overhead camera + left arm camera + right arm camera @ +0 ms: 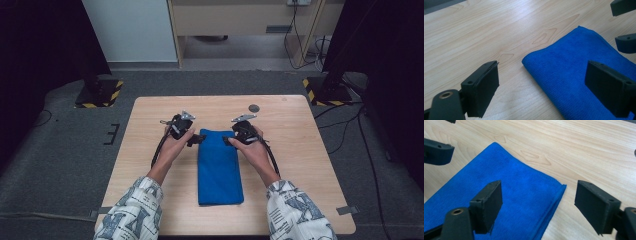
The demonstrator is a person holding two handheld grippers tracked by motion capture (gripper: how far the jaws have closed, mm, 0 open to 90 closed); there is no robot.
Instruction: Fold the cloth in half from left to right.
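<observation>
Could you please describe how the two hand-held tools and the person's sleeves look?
The left tool and the right tool are black, each with a grey three-cornered plate on top and a black cable trailing back along the forearm. Their jaws carry flat, rectangular black pads with slightly frayed edges, and a brass-coloured rivet sits at a jaw's base. The sleeves are white with a grey-blue print.

Left gripper (198,139) and right gripper (226,141) face inward, jaws seemingly apart, empty.
</observation>
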